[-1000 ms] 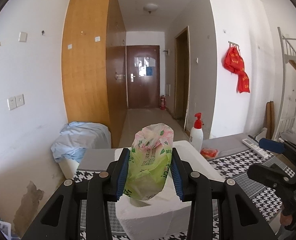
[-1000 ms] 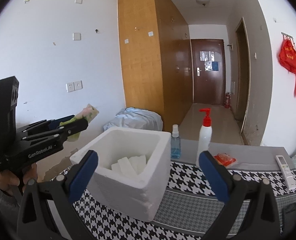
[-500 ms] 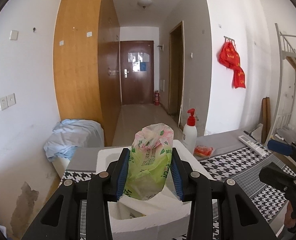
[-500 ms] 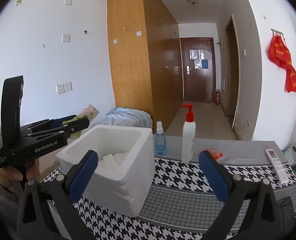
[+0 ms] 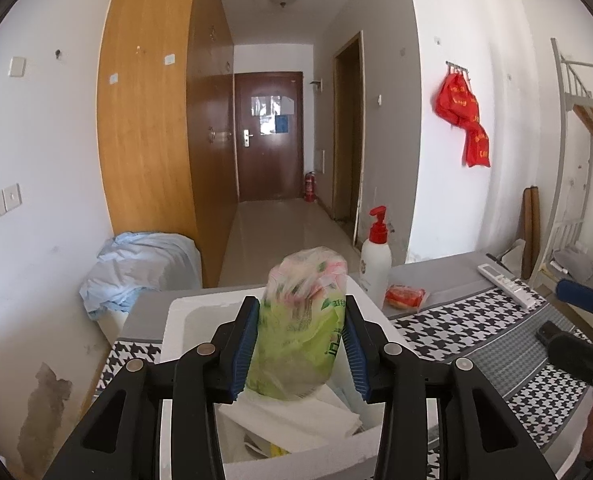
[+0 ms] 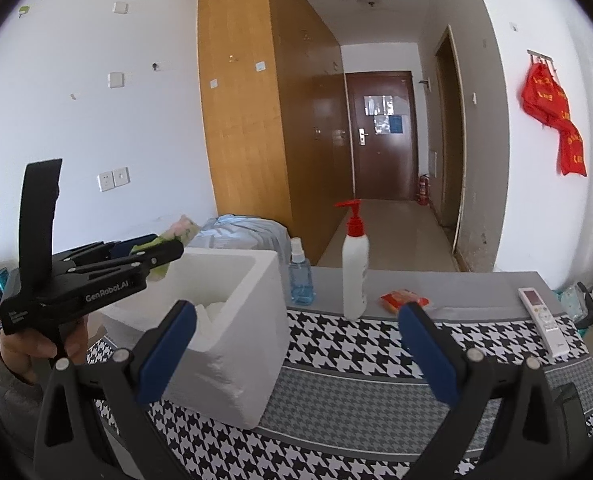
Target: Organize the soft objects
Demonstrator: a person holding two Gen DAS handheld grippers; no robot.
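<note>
My left gripper (image 5: 300,344) is shut on a soft green and pink plastic tissue pack (image 5: 302,312), with both blue pads pressed into its sides. The pack hangs upright over the open white foam box (image 5: 172,320), its bottom just above the white folded paper (image 5: 292,420) that lies inside. From the right wrist view, the left gripper (image 6: 164,256) reaches over the box's (image 6: 232,344) left rim, and a tip of the pack (image 6: 182,230) shows past its fingers. My right gripper (image 6: 296,320) stands wide open to the right of the box with nothing between its fingers.
On the houndstooth cloth (image 6: 356,352) behind the box stand a blue spray bottle (image 6: 301,280) and a white pump bottle (image 6: 354,272) with a red top. A red packet (image 6: 402,300) and a remote (image 6: 542,320) lie further right. A pale blue fabric bundle (image 5: 136,264) sits beyond the table.
My left gripper has carried the pack forward and a little down, so the box's inside now shows under it. The right gripper stays open, shifted slightly.
</note>
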